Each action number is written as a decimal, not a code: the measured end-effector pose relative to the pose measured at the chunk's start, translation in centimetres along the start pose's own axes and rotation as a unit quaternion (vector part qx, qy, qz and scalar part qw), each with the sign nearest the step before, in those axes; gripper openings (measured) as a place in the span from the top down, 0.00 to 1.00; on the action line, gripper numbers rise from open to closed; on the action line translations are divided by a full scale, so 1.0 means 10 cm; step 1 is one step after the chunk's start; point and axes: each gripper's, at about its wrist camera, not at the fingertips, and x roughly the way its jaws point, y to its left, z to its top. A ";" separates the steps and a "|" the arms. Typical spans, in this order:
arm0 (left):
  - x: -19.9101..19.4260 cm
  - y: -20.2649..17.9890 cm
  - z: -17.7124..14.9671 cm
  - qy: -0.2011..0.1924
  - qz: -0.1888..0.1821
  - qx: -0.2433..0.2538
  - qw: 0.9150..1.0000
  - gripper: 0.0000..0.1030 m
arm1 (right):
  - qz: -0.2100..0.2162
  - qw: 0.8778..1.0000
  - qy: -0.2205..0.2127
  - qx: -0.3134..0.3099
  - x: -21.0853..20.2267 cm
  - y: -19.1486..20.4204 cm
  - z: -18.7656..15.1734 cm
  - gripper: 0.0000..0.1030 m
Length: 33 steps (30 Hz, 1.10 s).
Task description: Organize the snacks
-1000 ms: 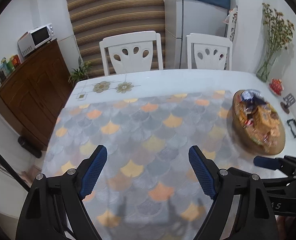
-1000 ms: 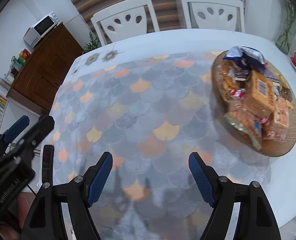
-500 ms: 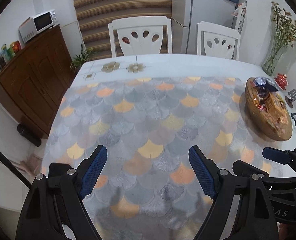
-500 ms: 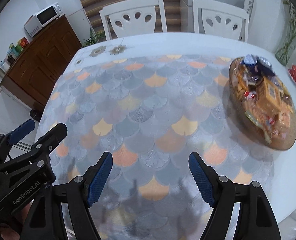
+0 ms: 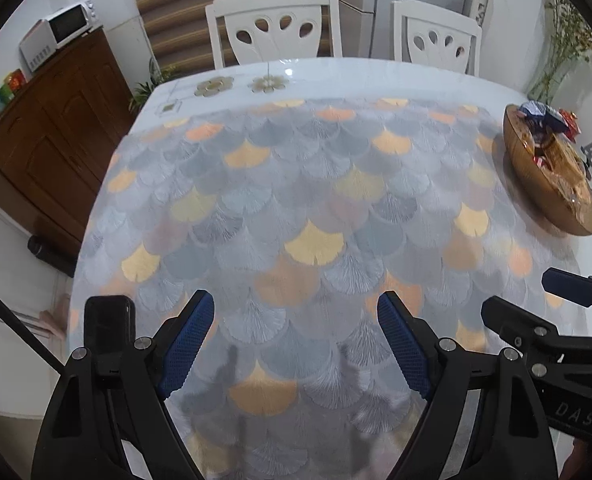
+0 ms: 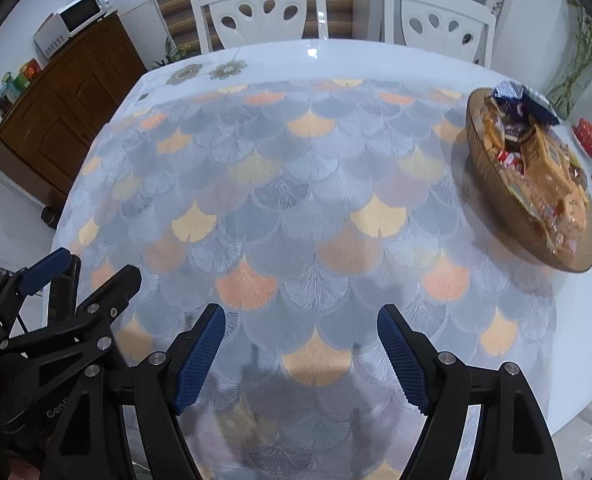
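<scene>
Far off on the right side of the table, the snacks sit piled in the round basket. Both tongs, left gripper and right gripper, have dropped lower, open and empty, so nothing needs grabbing.

Two black hand-held grippers with blue finger pads

The left gripper has matte black angular arms, each tipped with a blue cross-hatched pad, with round silver screws at the pivots. The right gripper is built the same way, with ribbed blue pads and silver screws. White lettering reading "DAS" shows on the right gripper's body in the left wrist view; "Gen" shows on the left gripper's body in the right wrist view.
</scene>
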 end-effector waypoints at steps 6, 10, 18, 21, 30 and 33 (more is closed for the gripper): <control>0.06 -0.01 -0.02 0.013 -0.004 0.005 1.000 0.20 | -0.007 1.000 0.009 0.001 0.05 -0.01 -0.02 0.26; 0.10 0.01 -0.02 0.018 -0.007 0.002 1.000 0.20 | -0.013 1.000 0.011 -0.003 0.07 0.03 -0.02 0.26; 0.13 0.06 -0.02 0.020 -0.004 0.002 1.000 0.20 | -0.014 1.000 0.019 0.000 0.12 0.06 -0.01 0.26; 0.15 0.08 -0.01 0.024 -0.002 0.002 1.000 0.20 | -0.014 1.000 0.023 0.003 0.14 0.08 0.00 0.26; 0.18 0.09 0.01 0.026 0.000 0.007 1.000 0.20 | -0.016 1.000 0.021 0.003 0.15 0.10 0.02 0.26; 0.17 0.08 0.02 0.024 0.000 0.010 1.000 0.20 | -0.014 1.000 0.026 0.008 0.16 0.09 0.02 0.26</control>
